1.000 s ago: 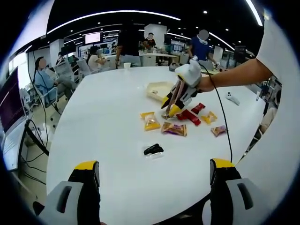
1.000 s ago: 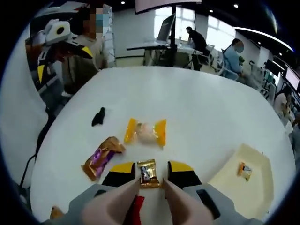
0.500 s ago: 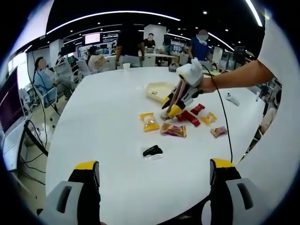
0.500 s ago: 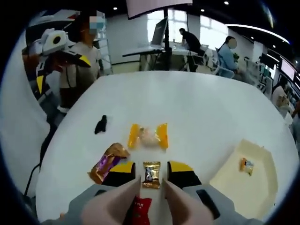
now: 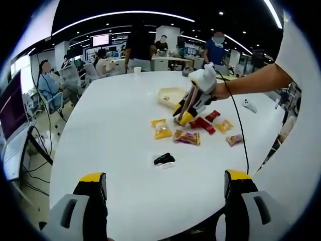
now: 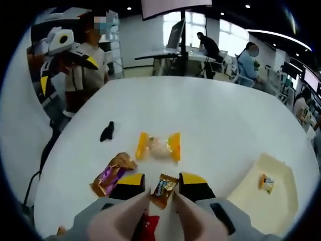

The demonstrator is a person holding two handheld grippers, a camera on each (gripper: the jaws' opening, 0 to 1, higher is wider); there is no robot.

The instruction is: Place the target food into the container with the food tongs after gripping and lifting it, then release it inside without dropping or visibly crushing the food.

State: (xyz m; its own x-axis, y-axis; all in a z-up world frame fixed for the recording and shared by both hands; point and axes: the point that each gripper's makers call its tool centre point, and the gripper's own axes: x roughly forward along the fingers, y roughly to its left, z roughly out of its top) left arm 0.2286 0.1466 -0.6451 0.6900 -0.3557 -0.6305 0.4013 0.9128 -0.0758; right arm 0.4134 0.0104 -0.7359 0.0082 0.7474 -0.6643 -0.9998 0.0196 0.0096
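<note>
Candy (image 6: pixel 163 188) pinched in my right tool's (image 6: pixel 161 187) tongs, lifted off the surface (image 6: pixel 210 120).
Light, crinkly, slippery wrapper; I grip mid-body gently. My left tool (image 5: pixel 163 183) gapes wide, holding nothing.

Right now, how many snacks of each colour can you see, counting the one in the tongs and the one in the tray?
yellow-orange snacks: 2
red snacks: 2
purple-and-gold snack: 1
black snack: 1
pinkish snack: 1
gold snack in the tongs: 1
small snack in the tray: 1
Total: 9
</note>
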